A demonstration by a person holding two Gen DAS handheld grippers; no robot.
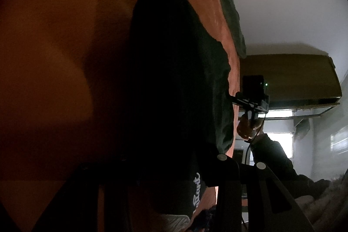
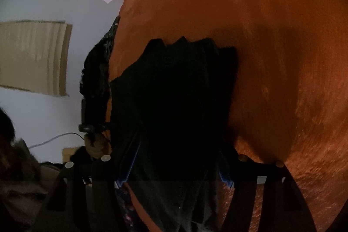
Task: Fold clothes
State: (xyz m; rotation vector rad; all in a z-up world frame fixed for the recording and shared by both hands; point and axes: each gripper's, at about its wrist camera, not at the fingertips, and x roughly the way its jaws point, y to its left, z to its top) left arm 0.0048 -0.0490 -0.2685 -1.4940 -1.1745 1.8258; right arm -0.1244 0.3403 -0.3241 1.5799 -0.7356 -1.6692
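A black garment [image 1: 174, 79] with white script lettering [image 1: 196, 186] lies on an orange bedspread [image 1: 54, 58]. Its near end runs in between the dark fingers [image 1: 226, 184] of my left gripper [image 1: 165, 199], which is shut on it. My right gripper [image 1: 232, 98], held by a hand [image 1: 248, 125], grips the garment's right edge. In the right wrist view the black garment [image 2: 174, 101] fills the gap between the blue pads [image 2: 130, 166] of my right gripper [image 2: 178, 173], which press on it. My left gripper [image 2: 95, 128] holds the cloth's left edge.
A dark patterned garment [image 1: 230, 14] [image 2: 108, 40] lies at the bedspread's [image 2: 261, 36] far edge. Beyond it are a white wall [image 1: 282, 3], a wooden cabinet [image 1: 289, 77] [image 2: 32, 55] and a white cable [image 2: 54, 138]. A person's dark sleeve [image 1: 271, 156] reaches in.
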